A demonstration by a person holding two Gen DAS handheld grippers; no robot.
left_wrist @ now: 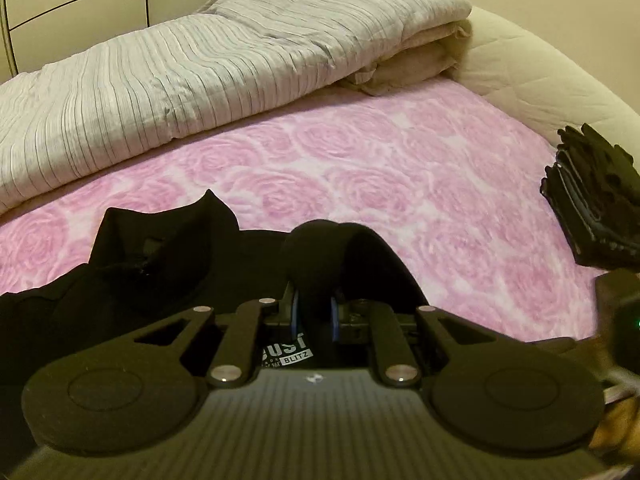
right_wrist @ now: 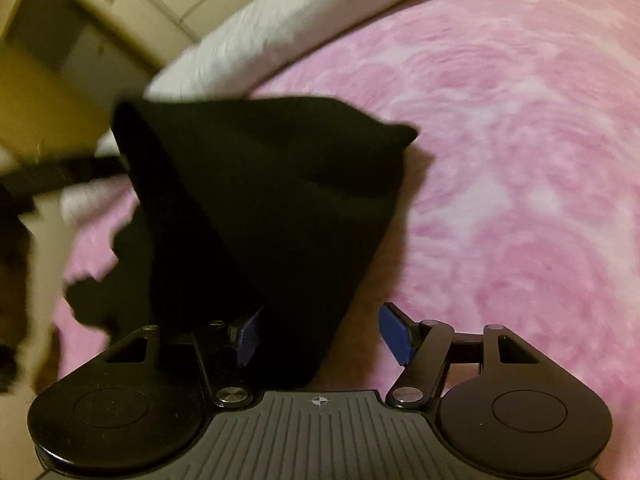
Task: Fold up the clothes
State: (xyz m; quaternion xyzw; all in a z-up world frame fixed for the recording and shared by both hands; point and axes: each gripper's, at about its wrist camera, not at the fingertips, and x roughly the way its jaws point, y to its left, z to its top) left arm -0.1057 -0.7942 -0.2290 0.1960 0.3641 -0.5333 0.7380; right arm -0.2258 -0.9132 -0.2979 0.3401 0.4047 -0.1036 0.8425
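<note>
My left tongs (left_wrist: 315, 312) are clenched on a fold of the black garment (left_wrist: 160, 280); the cloth loops up in a soft roll between the blue pads (left_wrist: 295, 312) and bulges just ahead of them. The rest of the garment lies flat on the bed at my nine o'clock, its collar peaking toward eleven. My right tongs (right_wrist: 324, 336) stand released, blue pads (right_wrist: 396, 336) wide apart; a drooping cone of the same black garment (right_wrist: 260, 208) hangs across the left pad, and I cannot tell whether it rests on it or merely passes in front.

Ahead of the left tongs, from twelve to two o'clock, the pink rose-patterned bedspread (left_wrist: 380, 168) is open room, plush and matte. At ten to twelve o'clock a ribbed pale-grey duvet (left_wrist: 200, 60) lies heaped in a long ridge along the far side. A cream quilted bed edge (left_wrist: 520, 72) curves round at one to two o'clock. A stack of folded dark clothes (left_wrist: 592, 200) sits at three o'clock near that edge. The right view is blurred.
</note>
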